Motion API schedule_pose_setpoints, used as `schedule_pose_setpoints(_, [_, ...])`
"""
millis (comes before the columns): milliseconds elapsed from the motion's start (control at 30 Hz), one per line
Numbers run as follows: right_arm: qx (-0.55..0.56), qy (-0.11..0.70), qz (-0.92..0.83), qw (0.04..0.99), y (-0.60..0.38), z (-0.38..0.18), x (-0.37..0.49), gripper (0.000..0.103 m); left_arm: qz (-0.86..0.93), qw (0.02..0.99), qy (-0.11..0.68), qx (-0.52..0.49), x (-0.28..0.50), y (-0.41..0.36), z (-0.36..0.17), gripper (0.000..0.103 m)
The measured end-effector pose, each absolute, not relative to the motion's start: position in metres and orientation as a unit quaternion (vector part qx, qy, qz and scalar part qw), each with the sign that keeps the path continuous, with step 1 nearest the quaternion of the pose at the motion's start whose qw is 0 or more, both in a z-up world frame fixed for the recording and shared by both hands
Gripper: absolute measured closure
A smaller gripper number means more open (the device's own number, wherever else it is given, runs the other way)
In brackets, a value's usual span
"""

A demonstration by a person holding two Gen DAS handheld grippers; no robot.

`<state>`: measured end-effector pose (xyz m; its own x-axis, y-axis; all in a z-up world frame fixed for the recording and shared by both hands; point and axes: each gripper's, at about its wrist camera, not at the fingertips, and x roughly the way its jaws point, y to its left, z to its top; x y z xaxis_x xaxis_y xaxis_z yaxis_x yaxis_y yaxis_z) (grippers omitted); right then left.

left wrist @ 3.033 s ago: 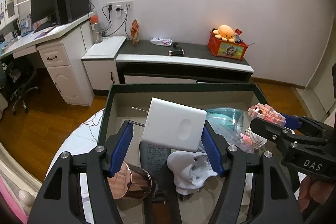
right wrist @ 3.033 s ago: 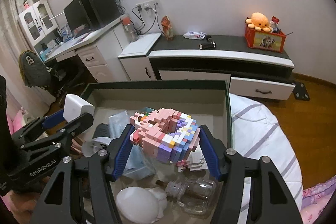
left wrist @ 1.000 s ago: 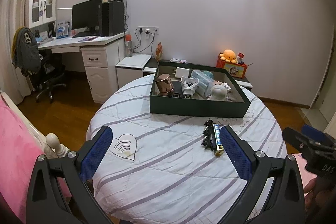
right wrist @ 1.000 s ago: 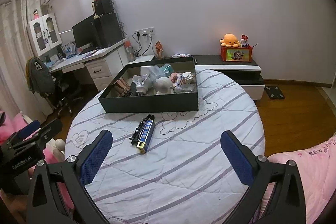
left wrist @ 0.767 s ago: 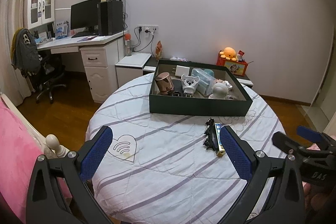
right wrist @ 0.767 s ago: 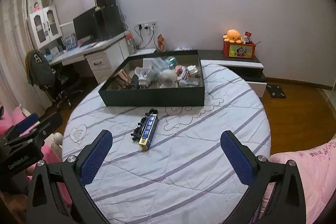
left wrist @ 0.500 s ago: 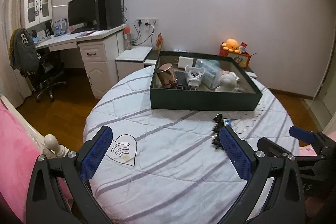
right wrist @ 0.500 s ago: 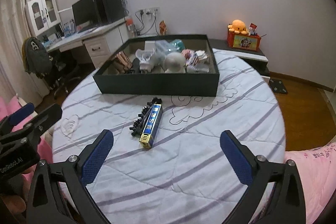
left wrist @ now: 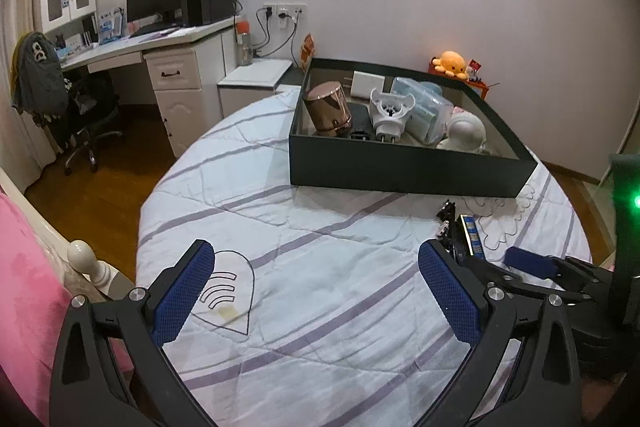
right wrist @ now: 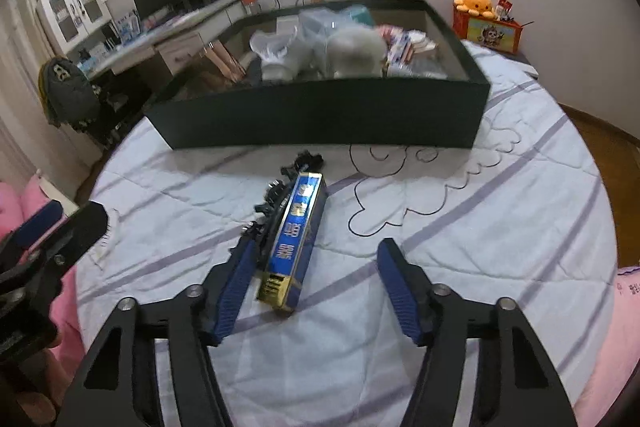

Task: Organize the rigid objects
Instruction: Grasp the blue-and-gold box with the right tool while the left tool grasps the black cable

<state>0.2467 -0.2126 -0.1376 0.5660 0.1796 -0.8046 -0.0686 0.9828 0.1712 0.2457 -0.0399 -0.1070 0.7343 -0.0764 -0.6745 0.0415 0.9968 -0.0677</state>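
Where stripes cross, round quilted table [left wrist: 320, 267], desk [left wrist: 160, 39] beyond.

A round surface is covered by a white quilted cloth [left wrist: 320, 291] crossed by purple stripes and marked with a black heart outline. Directly on it a dark open box [right wrist: 320, 115] is set at the far side. In front of it, apart, a blue-and-gold slim box [right wrist: 296, 239] is laid flat, with a black spiky object [right wrist: 276, 199] touching its left side.

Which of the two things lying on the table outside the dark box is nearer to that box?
The black spiky clip: its far end lies almost at the dark box, while the blue and gold pack beside it reaches toward the right gripper.
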Motion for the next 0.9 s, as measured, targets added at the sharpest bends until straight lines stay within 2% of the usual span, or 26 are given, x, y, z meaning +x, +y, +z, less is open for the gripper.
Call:
schedule_pose_setpoints(167, [0.056,0.459,0.071,0.884,-0.213,-0.139,0.249,0.055,-0.037,0.928,0.371,-0.022,0.253,-0.044,-0.112,0.0])
schedule_pose_setpoints(233, [0.054,0.455,0.074,0.886,-0.211,-0.138,0.248,0.063,-0.041,0.926,0.374,-0.021,0.256,-0.048,-0.114,0.0])
schedule_pose_setpoints(267, [0.057,0.454,0.076,0.886,-0.212,-0.138,0.248,0.073,-0.043,0.926,0.375,-0.02,0.257,-0.05,-0.115,0.0])
schedule_pose_setpoints(300, [0.06,0.454,0.078,0.885,-0.213,-0.138,0.249,0.076,-0.044,0.926,0.375,-0.018,0.258,-0.052,-0.115,0.0])
schedule_pose_setpoints(500, [0.022,0.462,0.086,0.882,-0.199,-0.143,0.259,0.076,-0.05,0.925,0.377,-0.013,0.262,-0.059,-0.116,0.0])
schedule_pose_setpoints(533, [0.02,0.46,0.09,0.883,-0.198,-0.144,0.26,0.078,-0.051,0.924,0.379,-0.015,0.262,-0.06,-0.117,0.0])
schedule_pose_setpoints(600, [0.018,0.458,0.093,0.884,-0.2,-0.143,0.258,0.088,-0.054,0.924,0.379,-0.015,0.262,-0.062,-0.117,0.0])
schedule_pose_setpoints(900, [0.05,0.448,0.065,0.89,-0.244,-0.135,0.244,0.088,-0.094,0.915,0.393,0.001,0.269,-0.091,-0.124,0.0])
